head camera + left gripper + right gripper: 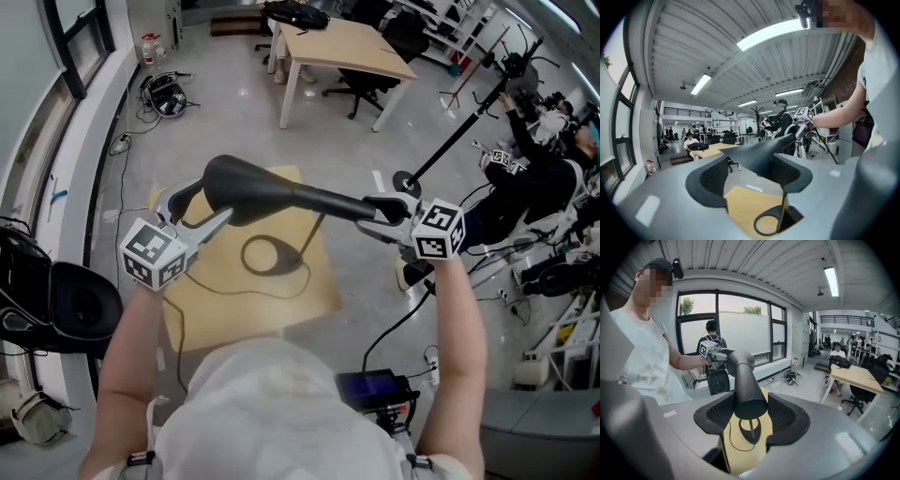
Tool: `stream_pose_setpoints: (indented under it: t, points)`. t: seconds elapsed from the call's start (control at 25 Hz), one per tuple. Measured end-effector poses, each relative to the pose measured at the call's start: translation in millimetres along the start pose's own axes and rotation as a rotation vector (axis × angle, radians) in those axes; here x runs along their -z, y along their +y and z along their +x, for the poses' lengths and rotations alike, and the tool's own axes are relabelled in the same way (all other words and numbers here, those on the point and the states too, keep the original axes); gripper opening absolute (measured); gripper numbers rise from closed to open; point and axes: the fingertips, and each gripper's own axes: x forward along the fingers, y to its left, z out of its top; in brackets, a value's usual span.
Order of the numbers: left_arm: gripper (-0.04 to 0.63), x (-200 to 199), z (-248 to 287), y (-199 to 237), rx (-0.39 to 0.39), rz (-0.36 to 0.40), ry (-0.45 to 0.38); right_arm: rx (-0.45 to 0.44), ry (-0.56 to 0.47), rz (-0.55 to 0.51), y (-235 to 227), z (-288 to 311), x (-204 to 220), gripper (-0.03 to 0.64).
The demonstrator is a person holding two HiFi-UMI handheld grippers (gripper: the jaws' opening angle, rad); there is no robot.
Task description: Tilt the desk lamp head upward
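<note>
The black desk lamp head (pixel 281 194) hangs level over a small wooden table (pixel 309 291). Its thin stem (pixel 312 236) runs down to a ring base (pixel 267 255) on that table. My left gripper (pixel 211 199) is shut on the head's wide end, which fills the gap between the jaws in the left gripper view (pixel 759 152). My right gripper (pixel 367 214) is shut on the narrow round end (pixel 745 385), with the pads against both its sides. In the right gripper view the ring base (pixel 751 432) shows below the jaws.
The lamp's cable (pixel 202 281) loops across the small table. A larger wooden desk (pixel 342 47) with office chairs (pixel 366 84) stands farther off. At the left sits a black speaker (pixel 84 305), at the right a person (pixel 525 178) beside a stand. A black box (pixel 370 384) lies on the floor.
</note>
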Motion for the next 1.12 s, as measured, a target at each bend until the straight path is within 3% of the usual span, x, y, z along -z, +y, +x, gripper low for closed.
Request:
stream_pose_setpoints:
  t: [0.28,0.68,1.12]
  points:
    - [0.304,-14.5,3.0,-1.9,-0.006,0.029,-0.009,0.008,0.028,-0.029,-4.6,-0.2,6.7,0.236]
    - [0.298,-30.4,1.4,-1.2,-0.010,0.066,-0.028,0.085,0.267,-0.334,-2.0,11.1,14.8,0.233]
    - [0.295,-30.8,3.5,-0.2,-0.016,0.049,-0.039,0.123,0.310,-0.455,4.5,10.4,-4.0,0.228]
